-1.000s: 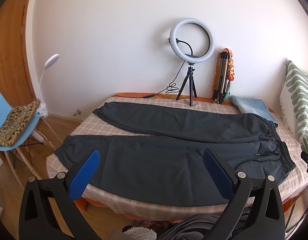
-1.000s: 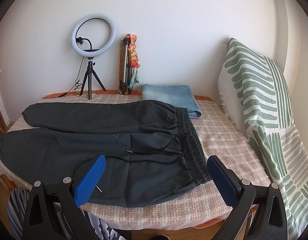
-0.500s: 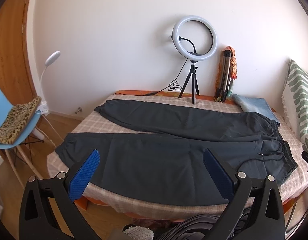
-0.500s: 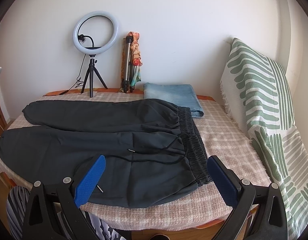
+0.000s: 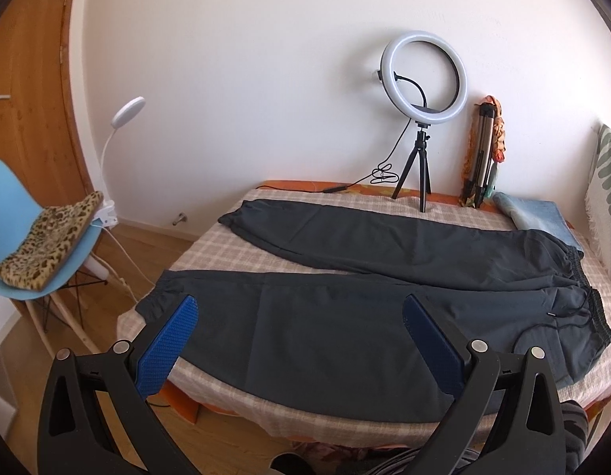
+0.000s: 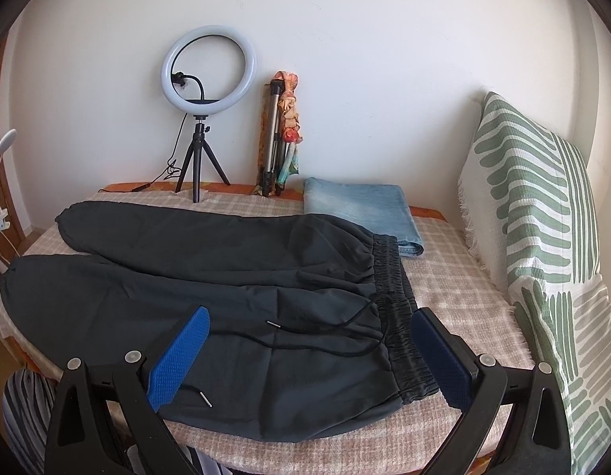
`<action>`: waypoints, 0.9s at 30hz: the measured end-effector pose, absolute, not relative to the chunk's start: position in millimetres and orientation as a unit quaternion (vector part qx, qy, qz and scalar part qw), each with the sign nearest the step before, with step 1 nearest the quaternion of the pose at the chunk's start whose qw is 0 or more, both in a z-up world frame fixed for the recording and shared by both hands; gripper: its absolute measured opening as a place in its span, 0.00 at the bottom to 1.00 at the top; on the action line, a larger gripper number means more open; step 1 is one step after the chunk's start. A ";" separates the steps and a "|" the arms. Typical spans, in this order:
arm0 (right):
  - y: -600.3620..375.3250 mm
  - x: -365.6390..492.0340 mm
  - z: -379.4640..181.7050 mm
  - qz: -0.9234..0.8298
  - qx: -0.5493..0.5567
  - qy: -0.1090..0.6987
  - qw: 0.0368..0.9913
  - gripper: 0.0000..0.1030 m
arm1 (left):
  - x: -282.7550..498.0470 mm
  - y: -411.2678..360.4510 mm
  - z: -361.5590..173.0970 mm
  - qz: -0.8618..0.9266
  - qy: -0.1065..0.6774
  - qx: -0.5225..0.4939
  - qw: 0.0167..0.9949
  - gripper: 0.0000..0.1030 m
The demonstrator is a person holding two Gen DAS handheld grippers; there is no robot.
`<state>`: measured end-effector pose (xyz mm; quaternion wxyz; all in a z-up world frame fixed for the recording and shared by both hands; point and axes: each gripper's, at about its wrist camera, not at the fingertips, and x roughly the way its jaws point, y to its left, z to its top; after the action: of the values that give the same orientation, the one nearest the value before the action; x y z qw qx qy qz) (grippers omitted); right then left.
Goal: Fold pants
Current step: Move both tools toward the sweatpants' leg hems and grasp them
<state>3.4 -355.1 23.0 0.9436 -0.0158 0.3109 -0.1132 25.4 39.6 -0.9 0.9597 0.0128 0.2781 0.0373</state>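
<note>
A ring light (image 6: 208, 68) on a tripod stands beside folded jeans (image 6: 360, 208) and a striped pillow (image 6: 543, 213)

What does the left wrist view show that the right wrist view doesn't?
Only the left wrist view: a light blue plastic chair carrying a leopard-print cushion, a wooden door, and the left gripper, open above the near pant leg.

Only the right wrist view: the full green-and-white striped throw, the loose drawstring tips, and the right gripper, open near the waistband.

Both: dark grey pants spread flat on the checked bed cover, white ring light on tripod, folded light blue jeans.
</note>
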 end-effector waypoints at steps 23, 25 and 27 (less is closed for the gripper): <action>-313.8 187.1 47.7 0.056 -0.103 0.341 0.933 1.00 | 175.5 110.1 -5.1 0.012 0.315 0.032 0.949 0.94; -308.1 208.8 41.2 0.074 -0.103 0.346 0.930 1.00 | 194.3 110.8 -10.3 0.005 0.325 0.029 0.945 0.92; -304.2 231.1 33.2 0.093 -0.102 0.356 0.924 1.00 | 212.4 112.3 -16.1 0.002 0.336 0.022 0.942 0.90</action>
<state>231.1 -304.2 33.2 0.9241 -0.1020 0.3562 0.0934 212.4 112.3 -16.1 0.9417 0.0221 0.3358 0.0019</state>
